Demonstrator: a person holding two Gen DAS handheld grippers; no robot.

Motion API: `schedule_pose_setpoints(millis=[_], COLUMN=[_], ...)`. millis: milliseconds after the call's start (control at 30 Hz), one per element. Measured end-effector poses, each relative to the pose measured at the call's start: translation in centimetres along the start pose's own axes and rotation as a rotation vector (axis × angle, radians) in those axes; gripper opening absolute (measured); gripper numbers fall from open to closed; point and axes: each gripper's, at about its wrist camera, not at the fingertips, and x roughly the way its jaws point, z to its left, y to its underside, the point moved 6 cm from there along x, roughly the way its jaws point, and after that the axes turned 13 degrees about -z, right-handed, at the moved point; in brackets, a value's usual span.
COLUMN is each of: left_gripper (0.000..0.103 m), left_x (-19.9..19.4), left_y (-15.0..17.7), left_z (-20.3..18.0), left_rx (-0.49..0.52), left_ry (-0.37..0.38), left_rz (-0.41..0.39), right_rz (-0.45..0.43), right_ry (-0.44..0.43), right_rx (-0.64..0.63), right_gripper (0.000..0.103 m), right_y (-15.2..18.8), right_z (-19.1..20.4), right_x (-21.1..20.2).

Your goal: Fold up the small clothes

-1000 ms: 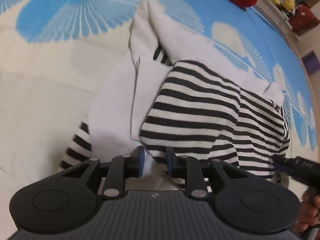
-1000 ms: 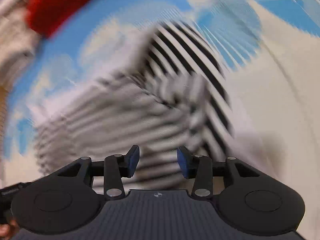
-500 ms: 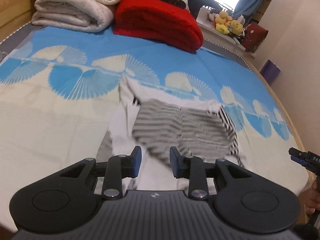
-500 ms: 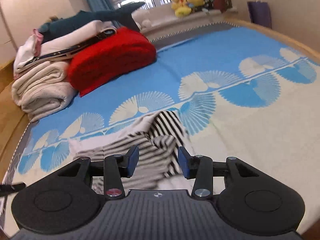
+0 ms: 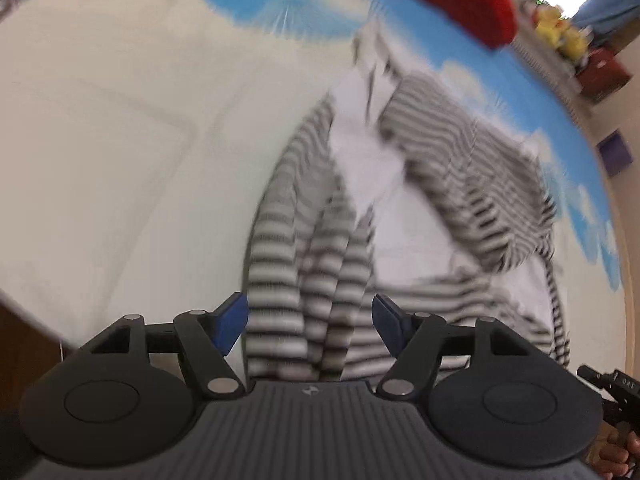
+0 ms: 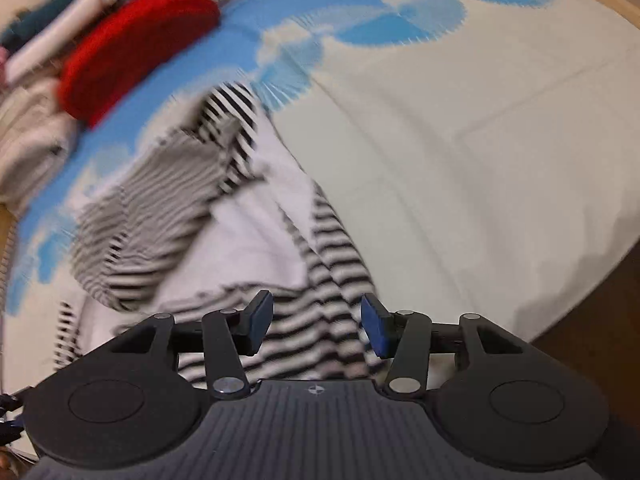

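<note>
Bedding fills both views: a cream and blue fan-print sheet (image 5: pixel 100 140) with the bed's near edge showing low in both views; 1 striped garment (image 5: pixel 304 280) with white panels lies crumpled on it, just beyond both tools; farther off sit 1 red folded blanket (image 6: pixel 132 44) and, beyond it, pale folded bedding (image 6: pixel 28 140). Left gripper (image 5: pixel 310 322) tilts steeply down over the striped cloth, jaws just widened, released, pads clear of fabric; right gripper (image 6: pixel 317 326) tilts likewise, jaws apart, gripping nothing.
</note>
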Motion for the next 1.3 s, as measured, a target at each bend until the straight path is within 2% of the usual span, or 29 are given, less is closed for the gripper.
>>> schedule_pose_setpoints(millis=[100, 167, 333, 567, 633, 667, 733, 767, 800, 833, 867, 933, 1033, 1067, 1133, 1167, 1200, 1300], left_gripper=[0.073, 0.075, 0.075, 0.074, 0.069, 0.062, 0.04, 0.016, 0.01, 0.009, 0.009, 0.008, 0.01, 0.014, 0.023, 0.031, 0.037, 0.041], left_x=[1.0, 1.2, 2.0, 2.6, 2.7, 2.7, 2.7, 2.6, 2.5, 2.1, 1.7, 1.1, 1.3, 1.5, 1.8, 1.9, 1.9, 2.1], left_y=[1.2, 1.7, 2.3, 2.7, 2.7, 2.7, 2.8, 2.9, 2.8, 2.7, 2.5, 2.1, 2.3, 2.5, 2.9, 3.1, 3.2, 3.5], left_z=[-0.3, -0.5, -0.5, 0.3, 0.5, 0.5, 0.1, -0.2, -0.5, -0.6, -0.6, -0.2, -0.1, -0.2, -0.3, -0.3, -0.3, -0.3], left_rx=[0.041, 0.091, 0.141, 0.159, 0.16, 0.163, 0.178, 0.187, 0.191, 0.197, 0.197, 0.169, 0.146, 0.154, 0.163, 0.163, 0.16, 0.169], left_ry=[-0.016, -0.035, -0.066, -0.128, -0.133, -0.129, -0.106, -0.081, -0.068, -0.071, -0.081, -0.089, -0.075, -0.071, -0.074, -0.075, -0.074, -0.079], left_rz=[0.062, 0.065, 0.092, 0.105, 0.104, 0.104, 0.103, 0.098, 0.088, 0.063, 0.041, 0.015, 0.041, 0.057, 0.077, 0.085, 0.09, 0.104], right_rz=[0.038, 0.058, 0.112, 0.144, 0.15, 0.151, 0.15, 0.148, 0.142, 0.128, 0.104, 0.058, 0.049, 0.061, 0.089, 0.104, 0.112, 0.144], right_ry=[0.034, 0.06, 0.088, 0.114, 0.113, 0.114, 0.118, 0.114, 0.108, 0.101, 0.094, 0.088, 0.106, 0.114, 0.125, 0.127, 0.131, 0.137], right_rx=[0.0, -0.016, -0.04, -0.074, -0.09, -0.098, -0.1, -0.092, -0.081, -0.071, -0.055, -0.023, 0.007, 0.008, 0.005, 0.001, -0.005, -0.04], right_gripper=[0.052, 0.054, 0.054, 0.054, 0.053, 0.052, 0.038, 0.024, 0.014, 0.012, 0.008, 0.008, 0.008, 0.008, 0.012, 0.019, 0.021, 0.031], right_y=[0.7, 1.3, 2.9, 3.7, 3.9, 4.0, 4.0, 3.9, 3.8, 3.6, 3.2, 2.5, 2.3, 2.5, 3.0, 3.2, 3.4, 4.0], right_z=[-0.5, -0.5, -0.5, -0.2, 0.1, 0.2, 0.2, 0.2, 0.2, 0.1, 0.1, -0.2, -0.8, -0.9, -0.9, -0.9, -0.9, -0.5], right_x=[0.7, 1.2, 2.1, 2.6, 2.7, 2.8, 2.8, 2.8, 2.6, 2.4, 2.0, 1.3, 1.2, 1.3, 1.7, 1.9, 2.0, 2.4])
